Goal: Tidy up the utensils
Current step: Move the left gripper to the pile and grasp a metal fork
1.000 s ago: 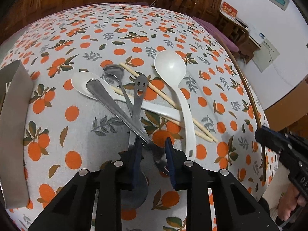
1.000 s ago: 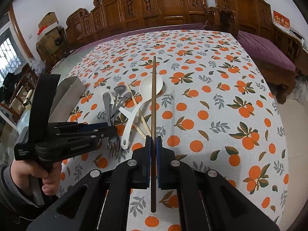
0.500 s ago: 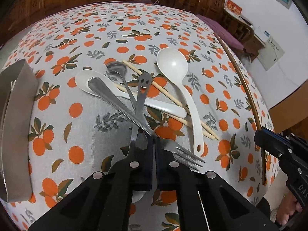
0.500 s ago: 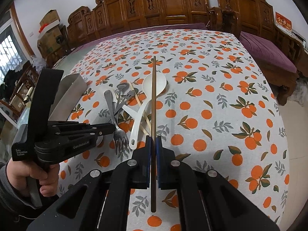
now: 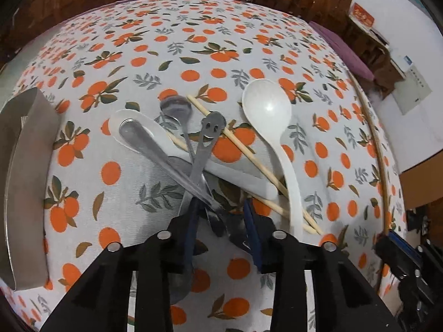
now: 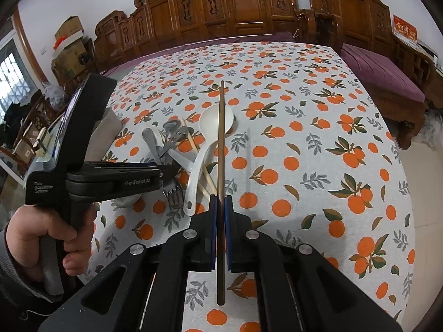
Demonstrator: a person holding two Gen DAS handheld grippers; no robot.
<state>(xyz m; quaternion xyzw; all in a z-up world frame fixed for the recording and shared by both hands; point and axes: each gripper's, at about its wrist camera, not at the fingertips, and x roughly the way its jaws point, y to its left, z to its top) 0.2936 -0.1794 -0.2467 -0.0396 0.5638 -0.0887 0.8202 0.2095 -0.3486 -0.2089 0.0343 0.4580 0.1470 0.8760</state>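
Left tool [image 5: 221, 213] reopened, pitched steeply over fork [image 5: 218, 215].

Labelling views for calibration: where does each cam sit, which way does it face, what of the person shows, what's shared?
Left wrist: on the left gripper, jaws opening around the metal fork; faces steeply down at the utensil pile.
Right wrist: on the right gripper, shut on a dark chopstick; faces across the table; hand shows.
Shared: white ladle, fork, chopstick.
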